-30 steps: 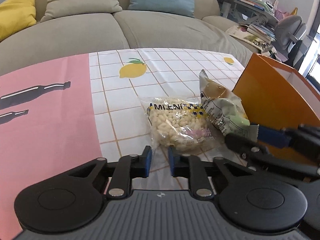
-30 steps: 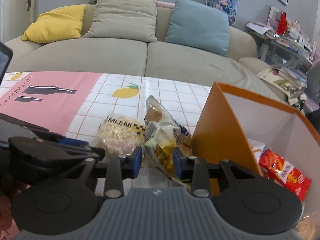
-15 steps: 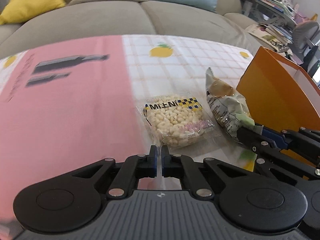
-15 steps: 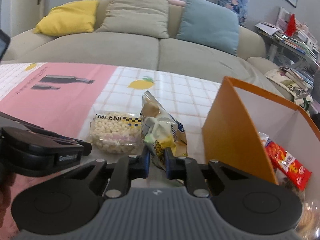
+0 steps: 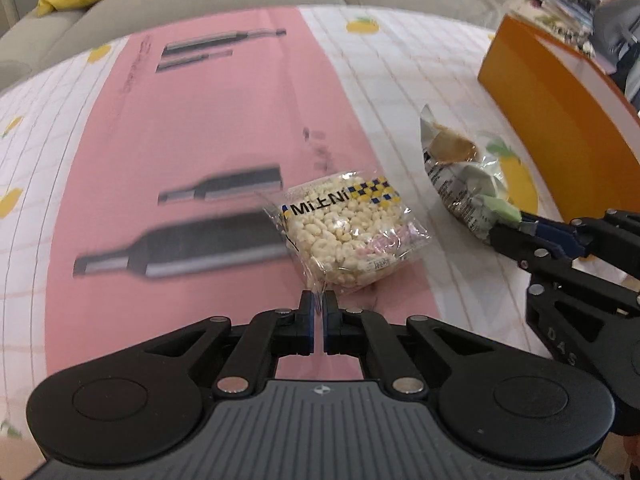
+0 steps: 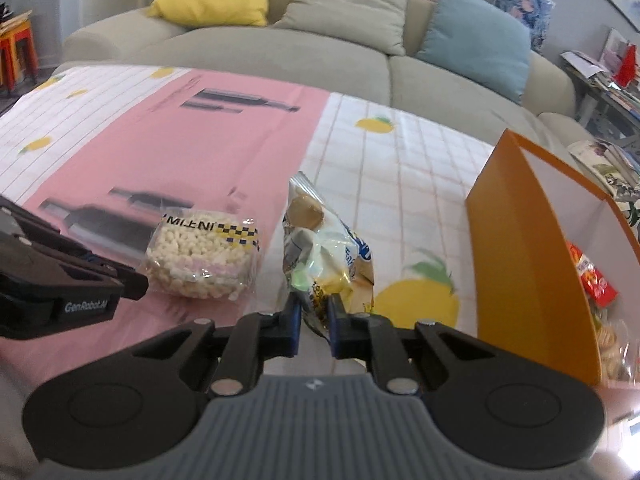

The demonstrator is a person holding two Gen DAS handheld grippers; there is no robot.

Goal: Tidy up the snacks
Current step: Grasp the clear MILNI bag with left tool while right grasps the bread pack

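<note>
A clear puffed-rice pack [image 5: 347,232] marked MILENI hangs just above the pink cloth, and my left gripper [image 5: 316,304] is shut on its near corner. The same puffed-rice pack [image 6: 204,256] shows at the left of the right wrist view, beside the left gripper [image 6: 136,282]. My right gripper [image 6: 313,312] is shut on the near end of a crinkly snack bag [image 6: 324,248], which it holds off the table. That snack bag [image 5: 464,184] appears right of the rice pack in the left wrist view, with the right gripper [image 5: 508,232] pinching its end.
An orange box [image 6: 516,248] stands open on the right, with a red snack packet [image 6: 592,276] and other snacks inside. The tablecloth [image 6: 240,136] is pink with bottle prints and white with lemons. A sofa [image 6: 280,48] with cushions lies behind the table.
Both grippers closed on their packs, then drew them back and leftward, off the white checked cloth and over the pink part. The orange box now sits farther to the right.
</note>
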